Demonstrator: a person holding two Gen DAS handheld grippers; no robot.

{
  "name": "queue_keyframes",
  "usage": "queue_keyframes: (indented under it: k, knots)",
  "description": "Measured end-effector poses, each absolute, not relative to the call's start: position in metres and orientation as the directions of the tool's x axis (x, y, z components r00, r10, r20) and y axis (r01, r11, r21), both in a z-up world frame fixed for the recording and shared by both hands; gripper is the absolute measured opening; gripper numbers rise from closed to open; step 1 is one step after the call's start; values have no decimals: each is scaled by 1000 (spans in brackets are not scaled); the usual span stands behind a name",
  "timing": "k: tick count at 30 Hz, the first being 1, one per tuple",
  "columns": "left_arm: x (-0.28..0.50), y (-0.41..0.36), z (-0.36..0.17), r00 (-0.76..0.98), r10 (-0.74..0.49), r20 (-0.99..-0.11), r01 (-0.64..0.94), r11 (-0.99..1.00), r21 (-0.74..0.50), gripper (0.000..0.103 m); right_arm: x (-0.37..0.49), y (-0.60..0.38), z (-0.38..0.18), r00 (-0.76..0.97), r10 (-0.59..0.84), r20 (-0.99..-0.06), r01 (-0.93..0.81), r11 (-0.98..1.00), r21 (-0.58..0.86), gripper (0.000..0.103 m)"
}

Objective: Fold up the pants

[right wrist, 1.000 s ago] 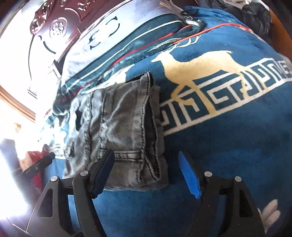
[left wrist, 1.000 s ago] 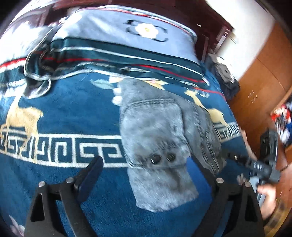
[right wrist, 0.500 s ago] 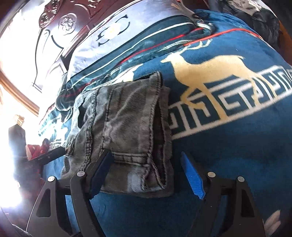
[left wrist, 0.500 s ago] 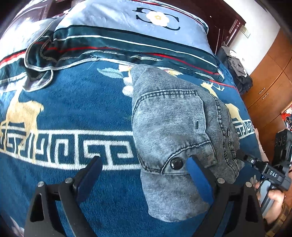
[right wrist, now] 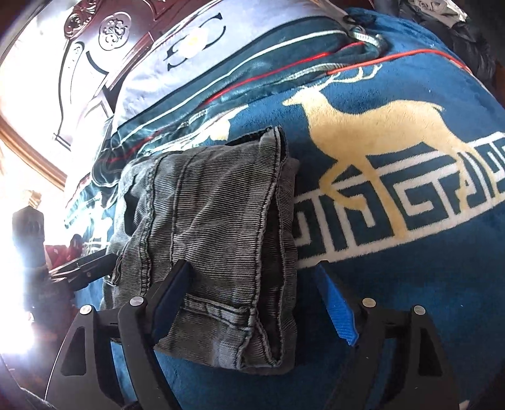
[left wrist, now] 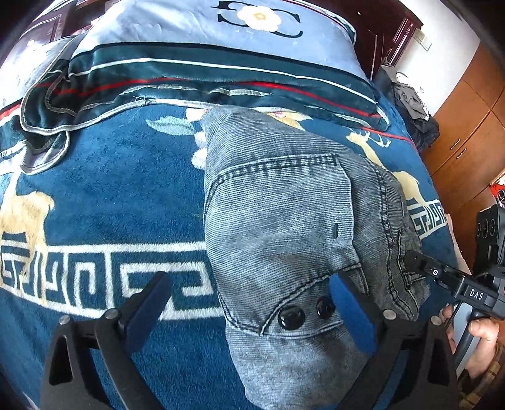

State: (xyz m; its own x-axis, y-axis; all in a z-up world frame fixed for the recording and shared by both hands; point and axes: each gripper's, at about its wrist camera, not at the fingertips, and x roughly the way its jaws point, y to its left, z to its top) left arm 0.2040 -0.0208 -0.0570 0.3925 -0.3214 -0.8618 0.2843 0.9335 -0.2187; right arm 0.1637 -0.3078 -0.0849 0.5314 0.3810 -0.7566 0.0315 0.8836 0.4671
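The grey denim pants (left wrist: 284, 227) lie folded into a compact bundle on the blue deer-pattern blanket (left wrist: 104, 189). Two black buttons (left wrist: 291, 316) show at the near end in the left wrist view. My left gripper (left wrist: 252, 302) is open, its jaws astride the near end of the bundle. In the right wrist view the pants (right wrist: 214, 239) show stacked layers and a hem. My right gripper (right wrist: 249, 299) is open around the bundle's near corner, and it also shows in the left wrist view (left wrist: 442, 277) at the bundle's right side.
A light blue pillow (left wrist: 221, 28) and a folded dark green striped blanket (left wrist: 189, 69) lie at the head of the bed. A carved wooden headboard (right wrist: 104, 41) is behind. Wooden wardrobes (left wrist: 467, 126) and a pile of dark clothes (left wrist: 413, 107) stand to the right.
Both grippers have moved in closer to the folded pants. The left view shifted so that both buttons show; the bundle itself stays in place.
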Motion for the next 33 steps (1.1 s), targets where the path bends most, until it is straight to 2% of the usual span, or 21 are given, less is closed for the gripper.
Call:
queue_keyframes:
  k: [11,16,18,19,20,21,22,23,25,29,31,33]
  knots:
    - [211,-17,-74,356,-350,-866,257,928,-269,103,179,-314,-99,509,437,-742,24,854,520,91]
    - [215,-13,-84,319,-385,-866,229,918,-324,103,189,-311,-103,475,450,-756,5,858,514,92]
    - [215,-14,-87,317,-383,-868,233,918,-320,103,192,-308,-103,460,443,-770,0,867,499,88]
    - [214,-16,-87,319,-378,-869,238,920,-313,103,192,-306,-102,456,437,-775,-2,872,490,82]
    - [214,-18,-87,322,-373,-870,242,921,-306,103,193,-305,-103,453,440,-775,-3,870,492,72]
    - [214,-20,-87,319,-377,-870,245,919,-308,97,193,-304,-103,453,451,-769,1,863,506,62]
    - [214,-22,-87,312,-389,-867,248,914,-321,84,193,-301,-104,448,481,-754,4,842,539,51]
    - [213,-24,-86,303,-410,-860,254,905,-342,78,192,-300,-104,451,482,-751,17,837,547,48]
    - [212,-28,-84,300,-417,-858,265,900,-345,68,190,-296,-102,464,470,-751,18,842,539,42]
    - [211,-24,-79,288,-455,-842,275,882,-383,55,186,-289,-92,482,452,-751,26,849,527,31]
    - [208,-23,-72,302,-462,-834,289,878,-382,46,185,-282,-82,494,432,-755,4,867,499,29]
    - [204,-22,-63,320,-466,-825,304,875,-376,42,185,-277,-73,504,420,-755,-11,877,481,28]
